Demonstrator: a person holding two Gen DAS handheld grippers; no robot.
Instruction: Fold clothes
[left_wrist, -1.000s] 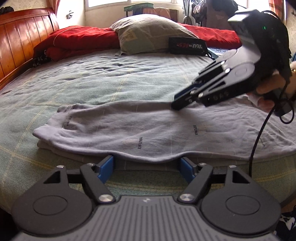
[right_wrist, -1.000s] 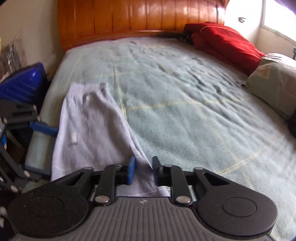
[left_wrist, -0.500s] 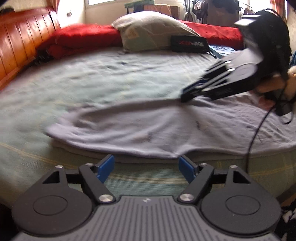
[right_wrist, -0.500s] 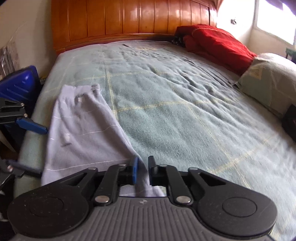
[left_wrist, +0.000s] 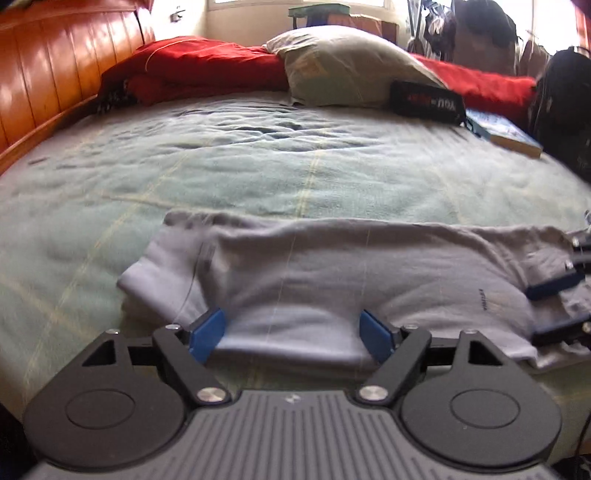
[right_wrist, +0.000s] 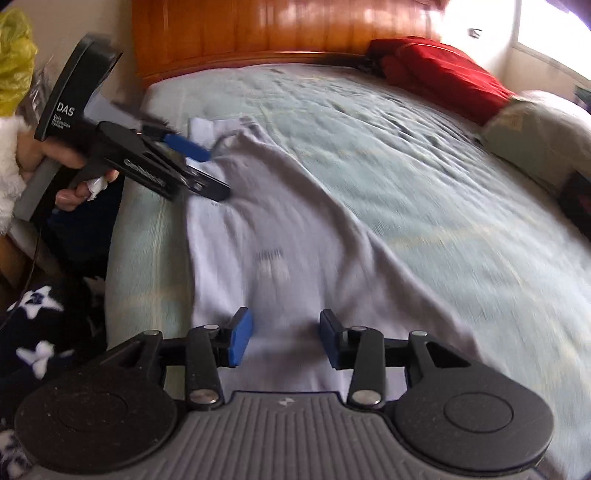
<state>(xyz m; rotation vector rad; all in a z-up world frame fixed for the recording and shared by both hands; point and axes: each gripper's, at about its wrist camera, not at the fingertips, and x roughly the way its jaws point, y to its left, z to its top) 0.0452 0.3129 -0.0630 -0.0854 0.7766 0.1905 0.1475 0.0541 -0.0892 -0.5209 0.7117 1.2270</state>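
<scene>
Garment (left_wrist: 332, 266): soft matt grey knit cloth, creased. Bedspread (left_wrist: 258, 166): rough, napped green cloth. Headboard (right_wrist: 280, 26): glossy varnished wood. Left gripper (left_wrist: 291, 334): matt black plastic, blue pads, shiny metal rivets.

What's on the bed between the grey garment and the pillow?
Only bare green blanket lies between the grey garment and the pillow; the left wrist view shows it.
</scene>
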